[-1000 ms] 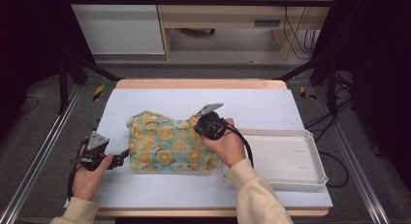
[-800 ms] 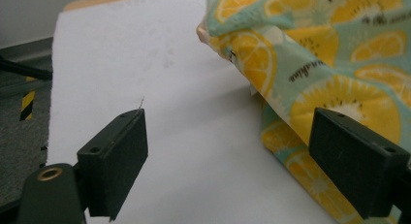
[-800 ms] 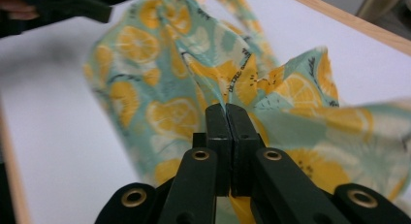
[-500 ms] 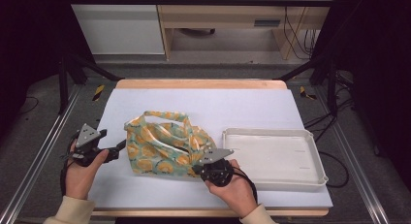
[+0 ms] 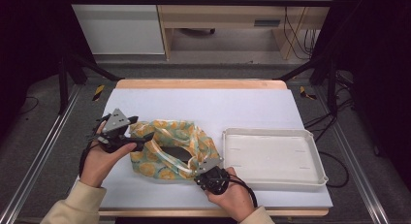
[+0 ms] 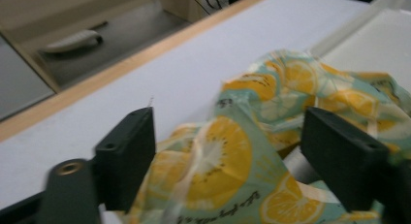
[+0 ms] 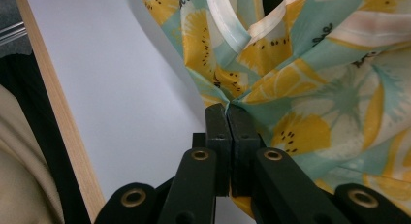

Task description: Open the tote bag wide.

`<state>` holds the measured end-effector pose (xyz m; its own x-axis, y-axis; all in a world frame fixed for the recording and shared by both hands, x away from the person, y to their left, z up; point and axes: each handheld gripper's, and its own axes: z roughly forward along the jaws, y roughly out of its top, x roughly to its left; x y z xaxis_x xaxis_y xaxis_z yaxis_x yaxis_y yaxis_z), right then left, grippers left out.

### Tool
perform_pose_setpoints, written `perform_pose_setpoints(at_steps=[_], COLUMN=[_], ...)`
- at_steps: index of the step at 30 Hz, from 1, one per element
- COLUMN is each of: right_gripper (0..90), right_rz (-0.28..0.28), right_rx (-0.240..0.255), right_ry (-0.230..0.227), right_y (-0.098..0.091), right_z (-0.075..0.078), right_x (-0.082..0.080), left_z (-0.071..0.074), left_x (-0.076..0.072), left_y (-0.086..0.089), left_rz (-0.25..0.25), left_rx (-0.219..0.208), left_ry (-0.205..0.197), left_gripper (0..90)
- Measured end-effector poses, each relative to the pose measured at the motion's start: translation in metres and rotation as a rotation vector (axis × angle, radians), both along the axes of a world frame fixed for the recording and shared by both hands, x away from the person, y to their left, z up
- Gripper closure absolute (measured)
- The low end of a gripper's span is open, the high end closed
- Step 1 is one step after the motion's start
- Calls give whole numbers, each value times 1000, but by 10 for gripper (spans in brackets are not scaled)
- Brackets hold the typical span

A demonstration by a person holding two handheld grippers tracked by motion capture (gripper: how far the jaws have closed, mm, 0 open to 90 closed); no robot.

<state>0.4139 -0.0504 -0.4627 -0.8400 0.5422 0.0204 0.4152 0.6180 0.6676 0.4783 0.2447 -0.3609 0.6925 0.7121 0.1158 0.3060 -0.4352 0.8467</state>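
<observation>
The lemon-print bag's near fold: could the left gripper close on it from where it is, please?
Probably yes: the left gripper has been closing its jaws, which already straddle a fold of the lemon-print bag, with nothing between pads and cloth.

Lab: framed rig (image 5: 48,151), trailing cables (image 5: 295,35)

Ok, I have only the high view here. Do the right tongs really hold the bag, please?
Observer: Yes. In the right gripper view the right tongs are shut tight on a pinched fold of the lemon-print bag.
Operator: And the left tongs?
Observer: The left tongs have just been closing, but their pads stand apart; the bag lies between them, not clamped.
Operator: Any writing on the bag?
Observer: Yes, small dark lettering beside a lemon slice.
</observation>
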Motion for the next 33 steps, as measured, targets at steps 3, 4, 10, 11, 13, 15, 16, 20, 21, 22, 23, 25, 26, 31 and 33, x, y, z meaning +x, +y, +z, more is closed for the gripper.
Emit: perform_pose_setpoints(at_steps=[3,4,10,11,13,15,16,20,21,22,23,25,26,31,33], right_gripper=[893,893,817,779,656,548,548,349,320,285,285,273,273,284,293], right_rz=[-1,-5,-27,-30,-45,-64,-64,-60,-58,-48,-48,-49,-44,-45,-58], right_rx=[9,5,22,26,49,76,76,86,89,100,100,108,109,116,116], right_ry=[1,3,-8,-22,-45,-54,-54,-77,-89,-104,-104,-130,-140,-174,-162], right_y=[-1,-2,-6,-7,-10,-12,-12,-16,-17,-19,-19,-19,-18,1,16], right_z=[-1,-1,-1,2,9,17,17,37,42,55,55,70,78,108,112], right_x=[1,2,4,4,2,2,2,-2,-4,-4,-4,-1,2,31,51], left_z=[-13,-19,-50,-64,-77,-80,-81,-84,-85,-86,-87,-89,-89,-90,-90], left_x=[-3,-7,-40,-49,-51,-51,-51,-53,-53,-53,-53,-52,-52,-53,-52], left_y=[-1,1,17,22,26,27,27,28,28,28,28,26,26,25,24], left_rz=[-26,-35,-113,-143,-149,-146,-147,-133,-132,-131,-132,-131,-133,-137,-138], left_rx=[-2,-15,-37,-6,-9,-7,7,33,35,45,49,53,58,66,69], left_ry=[45,58,107,114,126,137,140,145,148,150,150,153,155,156,158], left_gripper=[549,549,860,866,877,881,881,888,888,890,890,889,889,890,890])
